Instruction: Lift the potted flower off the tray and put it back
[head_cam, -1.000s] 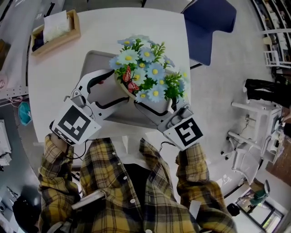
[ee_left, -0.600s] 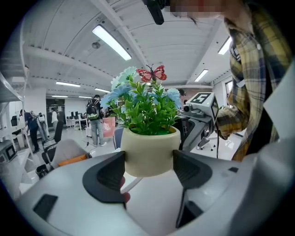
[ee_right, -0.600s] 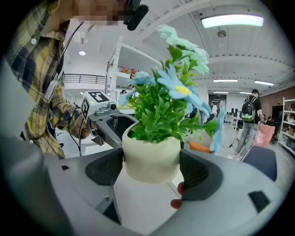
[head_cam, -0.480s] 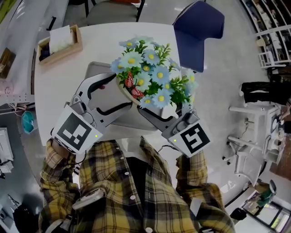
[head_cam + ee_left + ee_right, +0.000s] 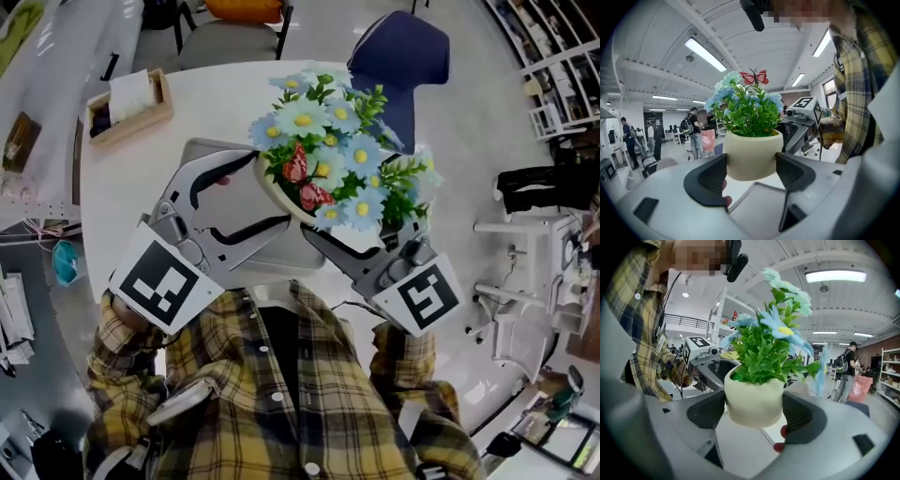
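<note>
the potted flower (image 5: 337, 169) is off the tray (image 5: 202, 150), held in the air above it and over the near edge of the white table (image 5: 216, 103), between the two grippers. in the head view the cream pot leans, its rim tipped toward the left gripper (image 5: 261, 192), and the blue daisies spread out to the right over the right gripper (image 5: 356, 234). a red butterfly (image 5: 298, 167) sits among the blooms.

both forearms, in yellow plaid sleeves, reach forward from the body and angle inward, so the grippers meet the pot from opposite sides.

the left gripper view looks level at the pot (image 5: 750, 161). the left gripper (image 5: 750, 173) has its jaws set wide, and both dark pads press on the pot's sides. the pot's base is clear of the grey tray (image 5: 759, 206) below. the butterfly (image 5: 754, 76) stands above the leaves here.

the right gripper view shows the same hold from the other side. the right gripper (image 5: 753, 416) also has its jaws spread to the pot's width and closed onto the pot (image 5: 753, 401).

each gripper view shows the other gripper's marker cube behind the plant, and people standing in a hall beyond, which the head view does not. only the head view shows the wooden box (image 5: 127, 103), with white paper in it, at the table's far left, and the blue chair (image 5: 398, 66) past the table.
</note>
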The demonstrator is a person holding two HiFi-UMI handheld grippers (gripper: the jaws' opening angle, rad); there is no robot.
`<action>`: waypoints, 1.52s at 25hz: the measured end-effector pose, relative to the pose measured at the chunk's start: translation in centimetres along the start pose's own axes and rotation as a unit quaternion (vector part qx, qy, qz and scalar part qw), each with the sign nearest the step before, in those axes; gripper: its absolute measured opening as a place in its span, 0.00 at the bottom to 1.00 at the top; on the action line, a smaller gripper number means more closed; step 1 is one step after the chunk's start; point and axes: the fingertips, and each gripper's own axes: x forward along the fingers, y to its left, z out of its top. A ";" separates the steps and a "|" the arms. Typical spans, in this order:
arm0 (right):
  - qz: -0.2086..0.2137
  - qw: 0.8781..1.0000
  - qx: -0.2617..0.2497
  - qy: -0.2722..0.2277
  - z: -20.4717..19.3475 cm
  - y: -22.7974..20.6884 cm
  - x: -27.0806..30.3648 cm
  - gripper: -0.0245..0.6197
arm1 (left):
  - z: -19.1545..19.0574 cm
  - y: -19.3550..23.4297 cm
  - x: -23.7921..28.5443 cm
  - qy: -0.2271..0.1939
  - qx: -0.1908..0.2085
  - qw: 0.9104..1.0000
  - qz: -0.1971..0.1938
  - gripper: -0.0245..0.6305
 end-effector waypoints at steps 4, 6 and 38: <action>-0.004 1.000 -0.008 -0.005 0.1 -0.1 0.0 0.60 | 0.1 0.0 0.1 0.000 0.005 1.000 0.002 0.52; -0.003 1.000 -0.011 -0.005 0.2 -0.1 -0.2 0.60 | 0.3 0.0 0.1 -0.005 0.004 1.000 0.002 0.52; 0.002 1.000 -0.009 -0.015 0.2 -0.1 -0.6 0.60 | 0.3 -0.4 0.1 -0.010 -0.018 1.000 0.007 0.52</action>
